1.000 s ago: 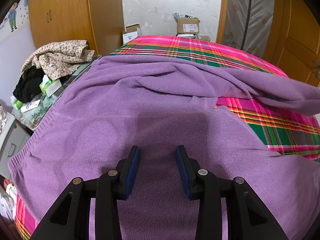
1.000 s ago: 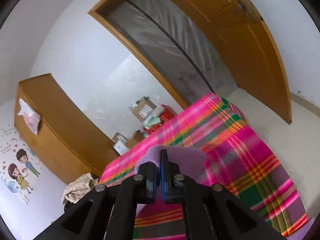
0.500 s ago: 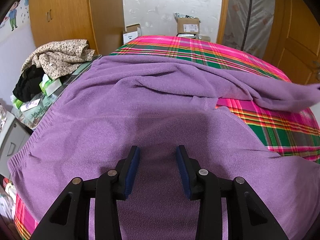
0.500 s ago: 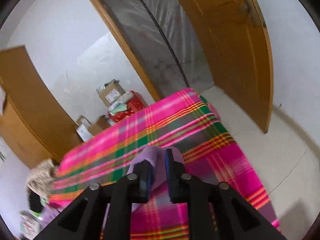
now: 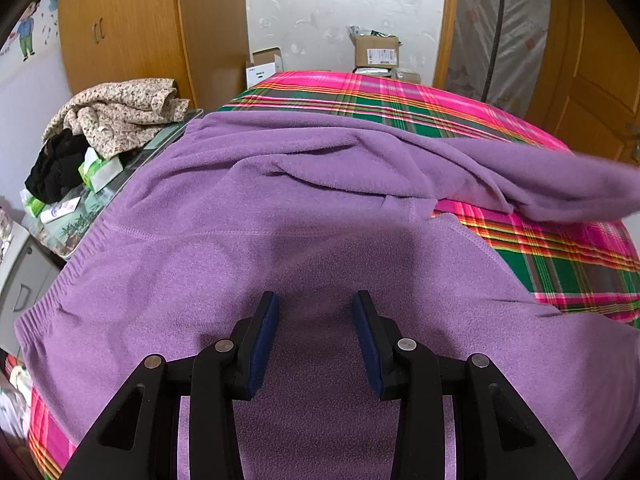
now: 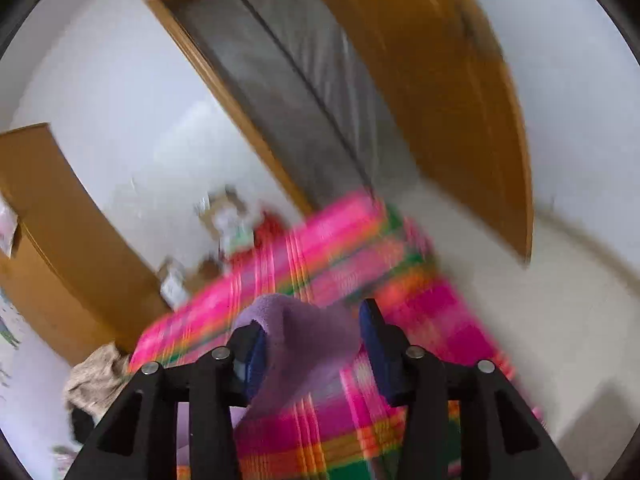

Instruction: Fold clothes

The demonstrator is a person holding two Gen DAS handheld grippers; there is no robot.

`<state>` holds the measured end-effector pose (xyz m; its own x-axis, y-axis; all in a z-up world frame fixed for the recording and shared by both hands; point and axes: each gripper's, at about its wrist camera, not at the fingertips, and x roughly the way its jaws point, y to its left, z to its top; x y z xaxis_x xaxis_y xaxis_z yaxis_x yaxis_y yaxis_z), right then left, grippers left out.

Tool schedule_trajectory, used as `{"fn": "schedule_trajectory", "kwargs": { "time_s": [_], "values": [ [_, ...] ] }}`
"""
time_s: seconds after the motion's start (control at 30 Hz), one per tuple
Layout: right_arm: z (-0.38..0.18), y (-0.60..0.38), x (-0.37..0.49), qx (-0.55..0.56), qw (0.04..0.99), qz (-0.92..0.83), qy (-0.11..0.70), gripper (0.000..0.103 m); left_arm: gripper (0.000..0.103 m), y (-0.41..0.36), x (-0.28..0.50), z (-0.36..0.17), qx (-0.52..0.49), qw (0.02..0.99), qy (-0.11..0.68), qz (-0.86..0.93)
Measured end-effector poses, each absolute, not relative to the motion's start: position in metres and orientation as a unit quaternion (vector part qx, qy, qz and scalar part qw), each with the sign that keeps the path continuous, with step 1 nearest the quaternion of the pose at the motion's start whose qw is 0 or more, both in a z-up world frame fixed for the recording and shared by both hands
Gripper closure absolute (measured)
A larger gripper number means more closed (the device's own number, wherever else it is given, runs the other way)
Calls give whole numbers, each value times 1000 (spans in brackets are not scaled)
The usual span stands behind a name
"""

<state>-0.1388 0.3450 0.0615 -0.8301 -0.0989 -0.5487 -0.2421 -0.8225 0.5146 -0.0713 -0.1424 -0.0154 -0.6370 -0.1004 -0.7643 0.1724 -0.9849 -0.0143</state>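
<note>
A purple fleece garment [image 5: 240,240] lies spread over the plaid bed cover [image 5: 400,96]. My left gripper [image 5: 316,300] hovers just above the garment's near part, jaws apart, with only flat fabric beneath them. One sleeve [image 5: 540,184] stretches away to the right, lifted off the bed. In the blurred right wrist view the end of that sleeve [image 6: 304,340] sits between the jaws of my right gripper [image 6: 308,320]. Those jaws are opening. The sleeve end leans on the left pad, and a gap shows at the right pad.
A side table at the left holds a floral cloth heap [image 5: 116,108], a black garment [image 5: 56,168] and tissue packs [image 5: 100,168]. Cardboard boxes [image 5: 376,50] stand beyond the bed's far end. A wooden wardrobe [image 5: 120,20] and a door [image 5: 592,60] flank the room.
The right gripper's jaws, shut on the sleeve end a second ago, have spread wide apart while that hand swung and tilted. The left gripper and the garment's body have not moved.
</note>
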Motion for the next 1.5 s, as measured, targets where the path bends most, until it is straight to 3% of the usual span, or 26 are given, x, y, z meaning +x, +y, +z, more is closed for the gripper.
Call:
{"fn": "schedule_trajectory", "kwargs": {
  "time_s": [0.23, 0.43, 0.5, 0.67, 0.73, 0.8, 1.13, 1.3, 1.4, 1.5],
  "values": [
    [27, 350, -151, -400, 51, 878, 258, 58, 63, -141, -71, -15, 419, 76, 43, -904],
    [31, 361, -124, -363, 80, 896, 244, 58, 63, -141, -71, -15, 419, 76, 44, -904],
    [25, 374, -119, -355, 72, 882, 303, 57, 63, -141, -71, -15, 419, 75, 44, -904],
    [-23, 409, -100, -324, 4, 776, 542, 55, 63, -142, -71, -15, 419, 75, 45, -904],
    [-40, 414, -97, -341, 4, 731, 591, 55, 63, -142, -71, -15, 419, 75, 45, -904],
    [-38, 415, -94, -345, 10, 737, 581, 55, 63, -142, -71, -15, 419, 75, 45, -904],
    [13, 398, -87, -401, 12, 835, 377, 55, 63, -142, -71, -15, 419, 75, 45, -904],
    [29, 352, -87, -459, -4, 878, 138, 56, 63, -143, -71, -15, 419, 75, 44, -904],
    [36, 306, -73, -426, 21, 903, -47, 55, 63, -143, -71, -15, 419, 75, 44, -904],
    [35, 263, -69, -391, 5, 904, -169, 56, 63, -143, -72, -15, 420, 75, 43, -904]
  ]
}}
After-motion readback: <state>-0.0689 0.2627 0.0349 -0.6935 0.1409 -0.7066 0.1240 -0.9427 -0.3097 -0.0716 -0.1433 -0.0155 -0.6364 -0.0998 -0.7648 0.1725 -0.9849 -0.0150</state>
